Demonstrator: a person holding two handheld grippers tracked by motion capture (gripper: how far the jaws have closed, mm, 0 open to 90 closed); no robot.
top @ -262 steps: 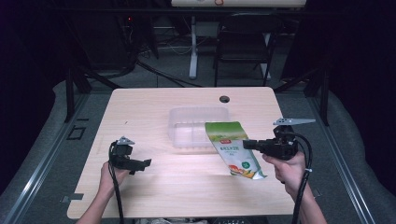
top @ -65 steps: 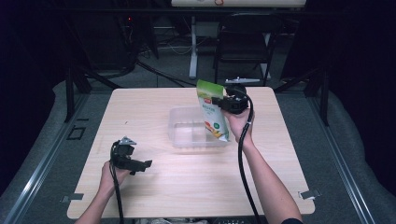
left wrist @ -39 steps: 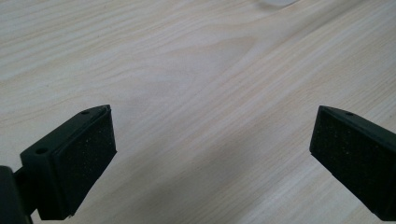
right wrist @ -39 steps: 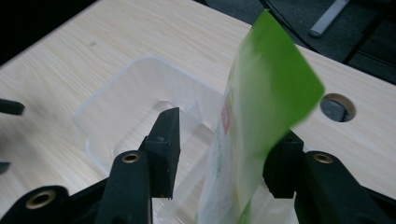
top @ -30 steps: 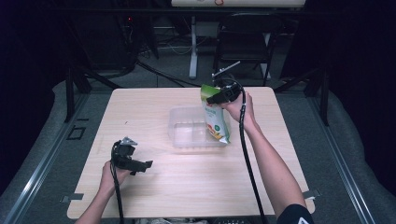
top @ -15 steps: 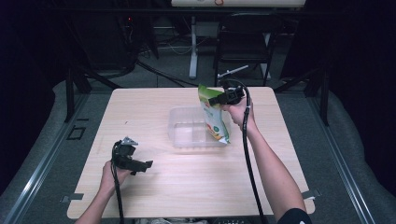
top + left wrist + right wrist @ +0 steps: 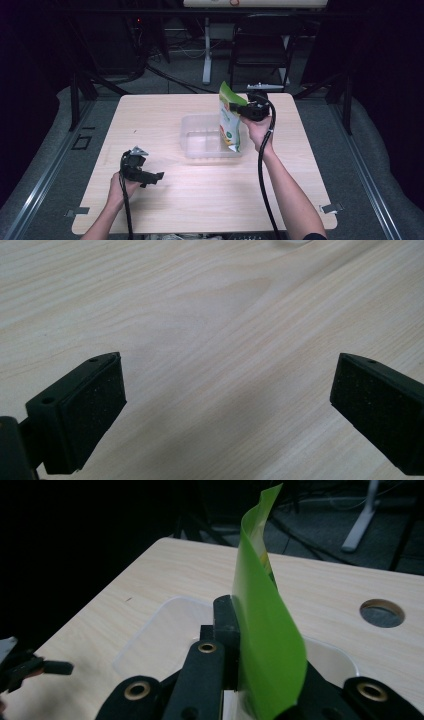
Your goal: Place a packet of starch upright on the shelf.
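Green and glossy, the pouch point(image 7: 229, 117) hangs upright from our right tongs point(image 7: 239, 107), which are clamped on its upper edge; in the right gripper view the jaws pinch the green film point(image 7: 267, 635) flat between them. Some seconds ago the pouch lay flat on the table point(image 7: 165, 200) to the right of the clear plastic tub point(image 7: 200, 145). Since then we have lifted it, carried it to the far right end of the tub and stood it on end, and over the last second it has barely moved. Its lower end now sits at the right end of the tub, at or just inside the rim; we cannot tell whether it touches the bottom. We judge the carrying is done and the pouch is about ready to be lowered or let go into the tub.

Seen from the high view, the pouch is tall and narrow, green at the top, pale lower down with a round green mark and some orange print near the bottom. Its top flares and curls to one side above the jaws, so it looks thin and floppy, and likely to lean or slump once released.

Our left tongs point(image 7: 150, 176) rest low over the near left of the table, jaws wide apart with bare wood between them, as before.
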